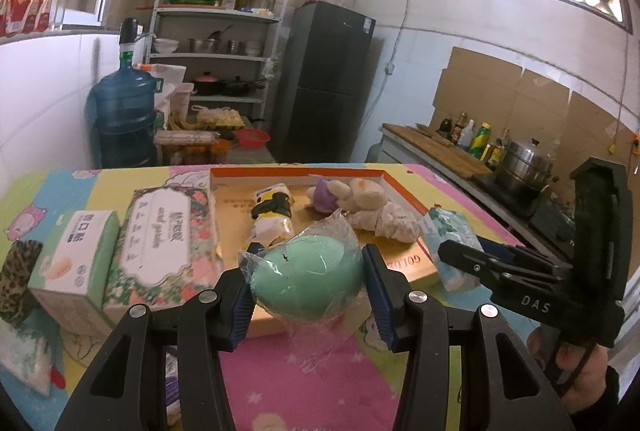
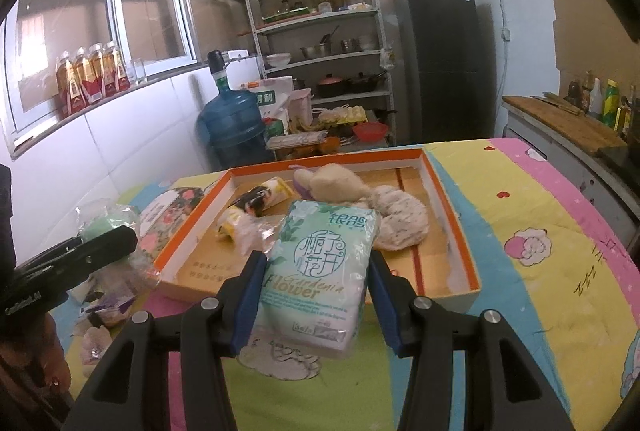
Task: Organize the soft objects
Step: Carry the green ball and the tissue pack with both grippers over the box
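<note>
Ahead of both claws: orange-rimmed tray (image 2: 452, 215) on worktop (image 2: 540, 231). Your left claw (image 1: 306, 281) clamps bagged green sponge (image 1: 308, 277), your right claw (image 2: 318, 277) clamps tissue pack (image 2: 320, 271), long axis upright. Right sits nearer tray; carry forward, drop inside.

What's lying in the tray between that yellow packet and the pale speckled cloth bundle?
A plush toy, cream with a purple part, lies in the orange-rimmed tray between the yellow packet and the speckled bundle; both wrist views show it.
</note>
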